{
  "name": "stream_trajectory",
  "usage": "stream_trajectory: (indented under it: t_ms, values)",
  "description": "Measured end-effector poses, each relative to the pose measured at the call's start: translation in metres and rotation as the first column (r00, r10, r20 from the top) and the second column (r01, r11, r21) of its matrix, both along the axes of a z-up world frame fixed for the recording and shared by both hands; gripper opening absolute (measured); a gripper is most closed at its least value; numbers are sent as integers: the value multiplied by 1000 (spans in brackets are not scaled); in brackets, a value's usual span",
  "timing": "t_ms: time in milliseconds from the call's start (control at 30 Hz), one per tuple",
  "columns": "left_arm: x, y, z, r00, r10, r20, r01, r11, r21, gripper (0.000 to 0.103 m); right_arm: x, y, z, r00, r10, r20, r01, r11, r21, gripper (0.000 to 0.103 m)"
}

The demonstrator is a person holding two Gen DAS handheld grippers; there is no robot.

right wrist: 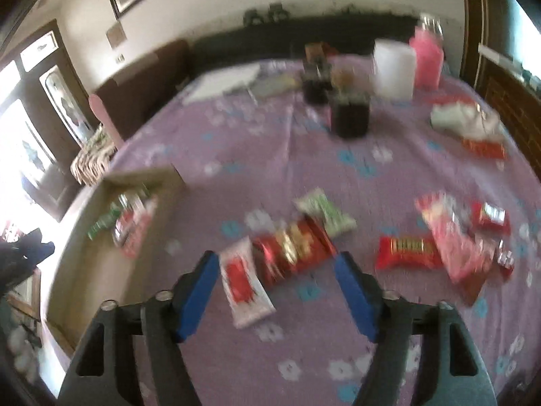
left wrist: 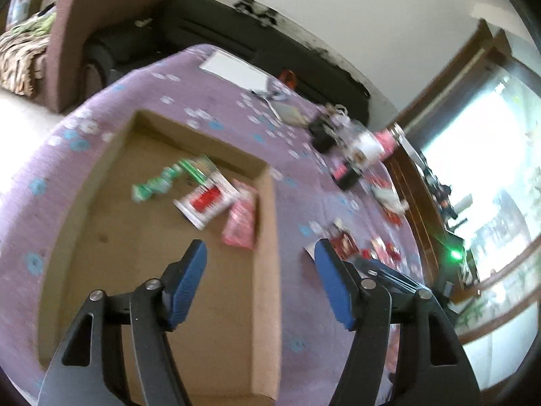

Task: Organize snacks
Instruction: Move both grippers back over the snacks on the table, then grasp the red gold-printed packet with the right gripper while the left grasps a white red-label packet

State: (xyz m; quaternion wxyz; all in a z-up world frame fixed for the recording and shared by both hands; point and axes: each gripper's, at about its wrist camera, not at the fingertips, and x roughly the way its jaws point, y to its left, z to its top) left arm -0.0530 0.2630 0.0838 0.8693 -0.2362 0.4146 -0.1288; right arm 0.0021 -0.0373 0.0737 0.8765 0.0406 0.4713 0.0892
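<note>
A shallow cardboard box (left wrist: 267, 237) lies on the purple flowered tablecloth (left wrist: 236, 115). Inside it lie a green packet (left wrist: 152, 187), a red-and-white packet (left wrist: 206, 201) and a pink packet (left wrist: 240, 225). My left gripper (left wrist: 260, 253) hangs open above the box's right side, nothing between its blue pads. In the right wrist view my right gripper (right wrist: 275, 265) is open over loose snacks on the cloth: a white-and-red sachet (right wrist: 243, 284), a dark red packet (right wrist: 290, 248), a green-and-white packet (right wrist: 324, 211), a red bar (right wrist: 409, 252) and a pink packet (right wrist: 453, 237). The box (right wrist: 98, 203) shows at left.
Dark jars (right wrist: 350, 115), a white container (right wrist: 394, 67) and a pink bottle (right wrist: 427, 57) stand toward the table's far side. White paper (left wrist: 233, 69) lies at the far edge. More red and white packets (right wrist: 473, 128) sit at right. A sofa (left wrist: 67, 40) stands beyond the table.
</note>
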Motion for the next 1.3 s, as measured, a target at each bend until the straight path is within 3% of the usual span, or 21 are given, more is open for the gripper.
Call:
stream_trajectory:
  t_ms: [200, 333, 400, 533, 567, 633, 700, 833, 967, 1133, 1200, 1300]
  values:
    - [-10, -26, -1, 999, -46, -18, 47, 999, 17, 65, 5, 14, -36, 997, 35, -71, -31, 998, 61, 52]
    - [-13, -33, 0, 999, -47, -21, 47, 998, 38, 65, 0, 26, -45, 997, 51, -55, -48, 997, 56, 26]
    - [-13, -37, -1, 999, -50, -19, 51, 997, 52, 65, -3, 31, -45, 990, 111, -81, -102, 988, 112, 21]
    - [-12, -49, -4, 997, -78, -24, 79, 996, 49, 65, -18, 22, -35, 975, 202, -93, -178, 959, 220, 24]
    - [-10, -53, -5, 996, -88, -27, 89, 995, 50, 65, -19, 13, -33, 979, 181, -91, -154, 958, 243, 26]
    - [-9, -65, -8, 993, -116, -34, 118, 992, 49, 65, -16, -13, -29, 993, 79, -87, -53, 963, 264, 40]
    - [-8, -75, -10, 990, -137, -37, 139, 989, 54, 65, -10, -34, -29, 996, -12, -91, 36, 963, 268, 45]
    - [-10, -96, -12, 983, -180, -26, 182, 975, 128, 65, 5, -60, -37, 984, -129, -123, 164, 925, 343, 55]
    - [-11, -112, -15, 975, -220, -26, 220, 955, 199, 65, 20, -45, -45, 983, -121, -138, 160, 934, 320, 55]
    - [-10, -127, -20, 968, -248, -31, 247, 936, 251, 65, 34, -25, -47, 982, -151, -114, 177, 945, 274, 63]
    - [-8, -133, -23, 966, -257, -38, 258, 930, 263, 65, 38, -18, -47, 981, -166, -97, 185, 954, 235, 63]
    - [-5, -142, -27, 963, -266, -46, 268, 921, 281, 65, 42, -8, -48, 986, -151, -77, 161, 976, 146, 52]
